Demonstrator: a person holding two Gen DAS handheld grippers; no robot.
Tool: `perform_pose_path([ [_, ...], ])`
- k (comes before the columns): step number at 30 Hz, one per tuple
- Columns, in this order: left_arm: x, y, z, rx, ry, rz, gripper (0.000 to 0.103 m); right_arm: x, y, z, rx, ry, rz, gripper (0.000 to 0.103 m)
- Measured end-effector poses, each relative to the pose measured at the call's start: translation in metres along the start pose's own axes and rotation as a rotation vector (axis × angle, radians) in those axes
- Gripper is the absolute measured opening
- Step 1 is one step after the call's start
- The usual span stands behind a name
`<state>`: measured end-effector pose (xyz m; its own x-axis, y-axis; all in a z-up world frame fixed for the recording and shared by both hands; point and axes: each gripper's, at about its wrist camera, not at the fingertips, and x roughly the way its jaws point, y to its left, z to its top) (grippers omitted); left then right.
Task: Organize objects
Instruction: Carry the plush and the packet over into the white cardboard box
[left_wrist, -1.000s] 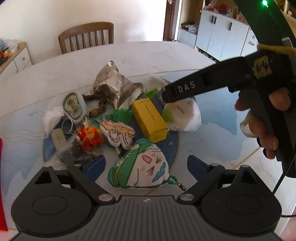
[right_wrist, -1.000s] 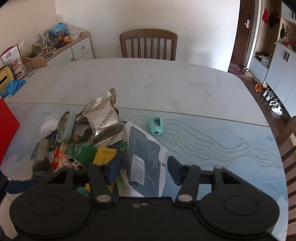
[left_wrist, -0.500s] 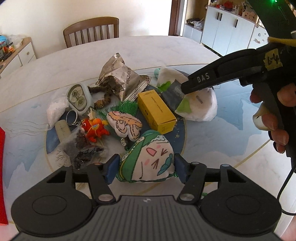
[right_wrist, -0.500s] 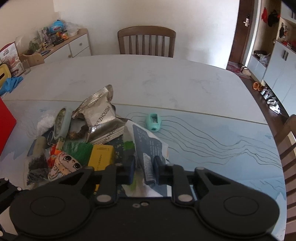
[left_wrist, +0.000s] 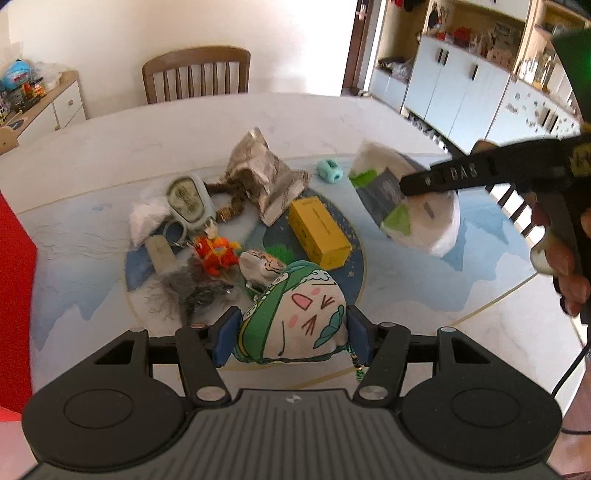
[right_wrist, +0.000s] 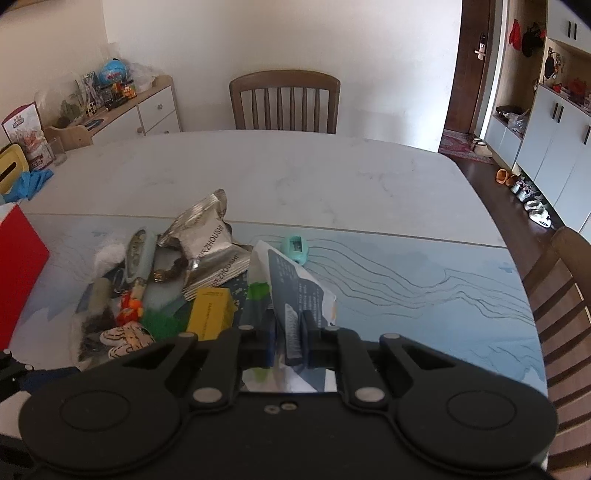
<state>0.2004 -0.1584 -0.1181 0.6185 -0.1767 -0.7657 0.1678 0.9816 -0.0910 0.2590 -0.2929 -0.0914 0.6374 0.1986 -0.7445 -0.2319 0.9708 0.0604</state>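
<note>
Left wrist view: left gripper (left_wrist: 291, 341) jaws pinch the plush toy (left_wrist: 293, 326), right gripper (right_wrist: 287, 341) jaws clamp the white packet (right_wrist: 291, 295); either soft item could slip.

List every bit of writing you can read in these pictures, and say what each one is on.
"DAS" on the side of the right gripper, as the left wrist view shows.
"ZHOUSHI" on the silver snack bag, printed twice; the first letters are hidden by creases.
Yellow box: dark print, too small to read.
White and dark packet held in the right gripper: lines of print and a barcode, too small to read.
Plush toy in the left gripper: a drawn face, no words.
</note>
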Motion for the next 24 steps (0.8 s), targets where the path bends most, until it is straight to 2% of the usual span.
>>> perform_pose_path([
  [8, -0.044, 0.033, 0.006, -0.013, -0.078, -0.025, 0.06, -0.035, 0.032, 0.003, 0.002, -0.042, 0.035, 0.011],
  [14, -0.077, 0.069, 0.016, -0.025, -0.103, -0.031, 0.06, -0.05, 0.065, 0.012, 0.017, -0.053, 0.069, 0.011],
  [24, -0.128, 0.15, 0.027, -0.063, -0.128, 0.021, 0.06, -0.055, 0.147, 0.029, -0.03, -0.065, 0.143, 0.011],
])
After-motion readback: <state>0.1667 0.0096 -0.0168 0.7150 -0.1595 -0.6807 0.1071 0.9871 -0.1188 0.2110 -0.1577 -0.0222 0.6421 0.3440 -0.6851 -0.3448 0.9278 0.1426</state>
